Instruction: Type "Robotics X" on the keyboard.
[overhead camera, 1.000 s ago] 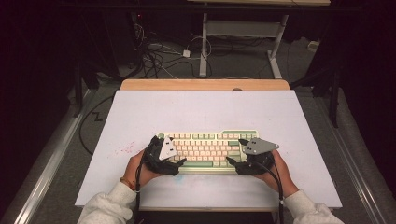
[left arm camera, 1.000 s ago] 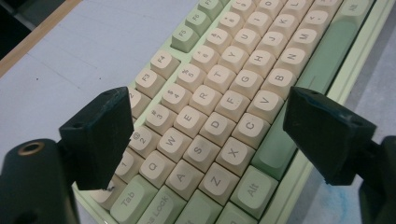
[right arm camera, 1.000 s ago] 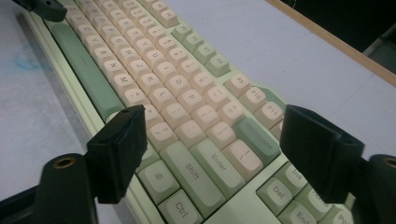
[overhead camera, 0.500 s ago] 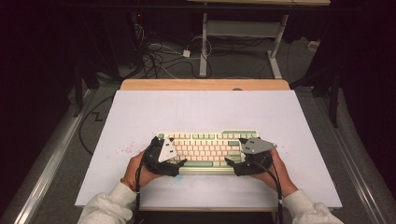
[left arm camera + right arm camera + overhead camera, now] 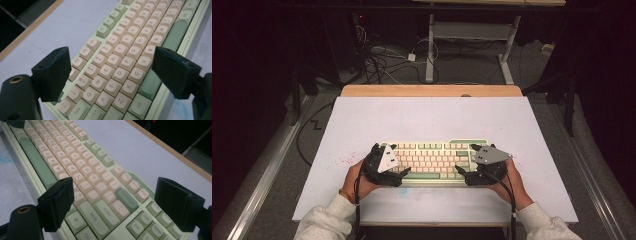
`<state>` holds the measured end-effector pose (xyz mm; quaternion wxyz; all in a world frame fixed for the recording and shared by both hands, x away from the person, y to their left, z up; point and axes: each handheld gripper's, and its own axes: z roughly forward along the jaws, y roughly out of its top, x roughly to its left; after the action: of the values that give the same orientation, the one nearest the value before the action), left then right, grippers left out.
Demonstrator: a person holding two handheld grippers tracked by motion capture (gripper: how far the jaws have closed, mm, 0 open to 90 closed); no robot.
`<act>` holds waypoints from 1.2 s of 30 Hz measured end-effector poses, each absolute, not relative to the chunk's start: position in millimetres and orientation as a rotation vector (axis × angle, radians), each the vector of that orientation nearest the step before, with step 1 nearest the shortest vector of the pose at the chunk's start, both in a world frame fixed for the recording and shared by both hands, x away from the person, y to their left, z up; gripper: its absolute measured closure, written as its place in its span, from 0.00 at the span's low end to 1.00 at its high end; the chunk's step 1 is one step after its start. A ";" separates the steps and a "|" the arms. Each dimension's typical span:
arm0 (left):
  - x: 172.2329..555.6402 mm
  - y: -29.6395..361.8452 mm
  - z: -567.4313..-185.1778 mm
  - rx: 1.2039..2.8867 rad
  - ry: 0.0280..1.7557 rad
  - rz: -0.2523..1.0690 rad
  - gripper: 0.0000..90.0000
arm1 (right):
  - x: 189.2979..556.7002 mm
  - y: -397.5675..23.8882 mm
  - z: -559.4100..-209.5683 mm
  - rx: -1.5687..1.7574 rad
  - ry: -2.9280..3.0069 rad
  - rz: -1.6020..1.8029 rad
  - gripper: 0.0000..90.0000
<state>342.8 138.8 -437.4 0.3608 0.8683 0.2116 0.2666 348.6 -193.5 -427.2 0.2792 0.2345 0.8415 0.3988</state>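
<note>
both pairs of jaws stand wide open over the keyboard (image 5: 433, 161) with nothing between them, and the right pair has just been opening. going down in size: the desk (image 5: 427, 120) carries the keyboard near its front edge, square to the person; the left gripper (image 5: 110, 72) hangs above the left end, over the letter keys, the right gripper (image 5: 113, 200) above the right end by enter and shift. the keyboard seems already set down and let go; little looks left but drawing the hands away
</note>
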 end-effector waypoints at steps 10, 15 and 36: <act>336.1 142.8 -433.2 2.229 0.525 0.712 0.17 | 343.4 -197.8 -423.2 0.608 2.227 1.055 0.18; 332.5 143.0 -432.8 2.230 0.515 0.722 0.17 | 339.8 -200.1 -421.4 0.603 2.219 1.063 0.18; 318.5 153.4 -431.0 2.214 0.505 0.768 0.17 | 328.9 -216.3 -414.9 0.611 2.173 1.060 0.19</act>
<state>318.5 153.4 -431.0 0.3638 0.8602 0.1963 0.2985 328.9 -216.3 -414.9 0.3183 0.2324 0.8260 0.4029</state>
